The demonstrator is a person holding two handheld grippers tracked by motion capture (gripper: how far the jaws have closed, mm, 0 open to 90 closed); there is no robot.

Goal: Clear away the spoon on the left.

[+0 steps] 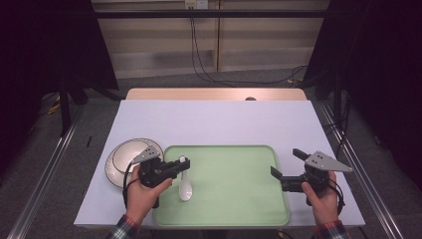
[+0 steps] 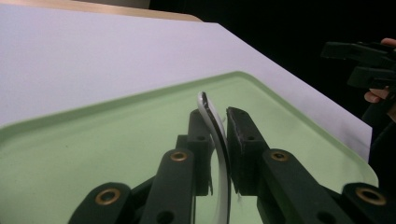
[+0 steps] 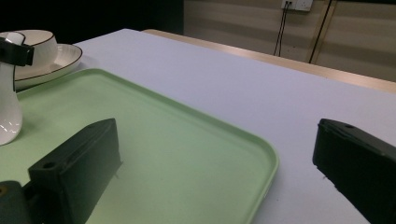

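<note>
A white ceramic spoon (image 1: 185, 188) stands tilted on the left part of the green tray (image 1: 234, 199), bowl end down on the tray. My left gripper (image 1: 181, 160) is shut on the top of its handle. In the left gripper view the thin handle (image 2: 223, 182) is pinched between the two black jaws of the left gripper (image 2: 215, 128). At the tray's right edge my right gripper (image 1: 284, 163) is open and holds nothing. In the right gripper view the right gripper (image 3: 217, 140) spans the tray's rim (image 3: 266, 163), and the spoon (image 3: 8, 112) shows far left.
A white plate (image 1: 119, 155) with a dark rim lies left of the tray, under my left hand. In the right gripper view a small bowl (image 3: 37, 39) sits on that plate (image 3: 60, 58). A white mat (image 1: 214, 122) covers the table beyond the tray.
</note>
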